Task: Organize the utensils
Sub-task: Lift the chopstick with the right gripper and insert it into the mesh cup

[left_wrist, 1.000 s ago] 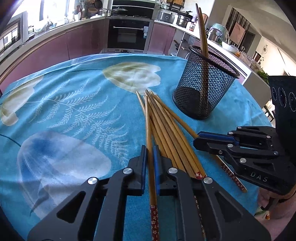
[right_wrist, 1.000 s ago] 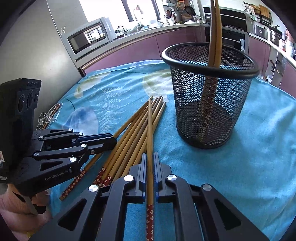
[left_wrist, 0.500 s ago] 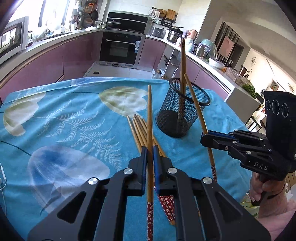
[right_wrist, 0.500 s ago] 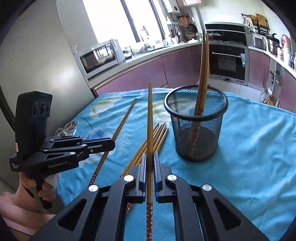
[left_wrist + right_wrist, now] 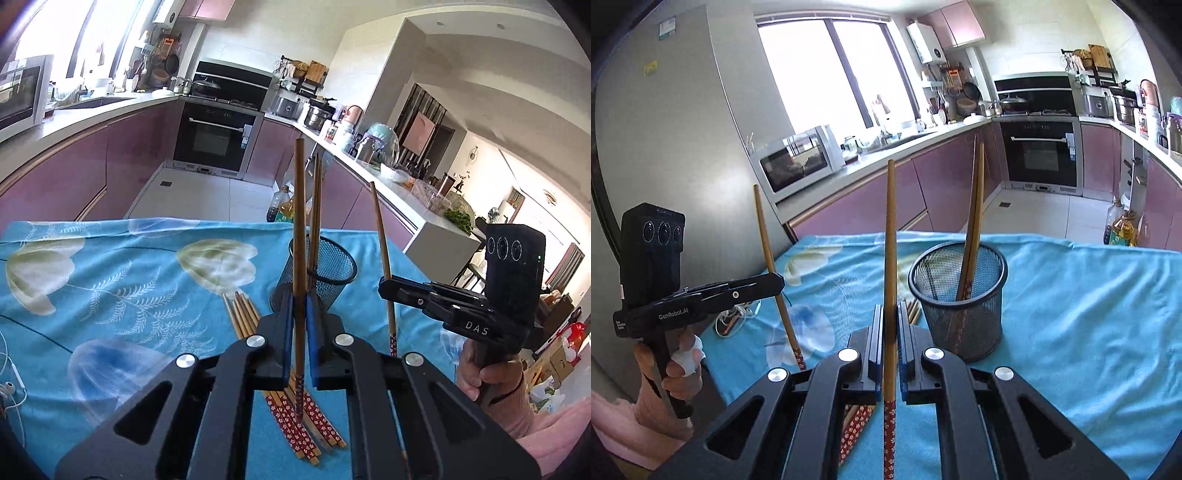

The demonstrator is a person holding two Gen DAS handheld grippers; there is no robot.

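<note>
My left gripper [image 5: 300,295] is shut on one bamboo chopstick [image 5: 300,221], held nearly upright above the table. My right gripper [image 5: 891,314] is shut on another chopstick [image 5: 891,240], also pointing up. Each gripper shows in the other's view: the right gripper [image 5: 386,286] with its chopstick [image 5: 380,236], the left gripper [image 5: 777,282] with its chopstick [image 5: 766,236]. The black mesh cup [image 5: 964,317] [image 5: 332,266] stands ahead of both and holds two chopsticks [image 5: 975,206]. Several loose chopsticks [image 5: 243,314] lie on the cloth below, left of the cup.
A blue floral tablecloth [image 5: 110,280] covers the table. A white earphone cable [image 5: 11,391] lies at its left edge. Beyond the far edge are the kitchen floor, purple cabinets and an oil bottle [image 5: 1121,225]. A tall fridge [image 5: 683,147] stands left of the table.
Both grippers have risen off the table, each carrying its chopstick out of the pile. The held chopsticks now stand steeper, and the cup and pile look lower and farther away.
</note>
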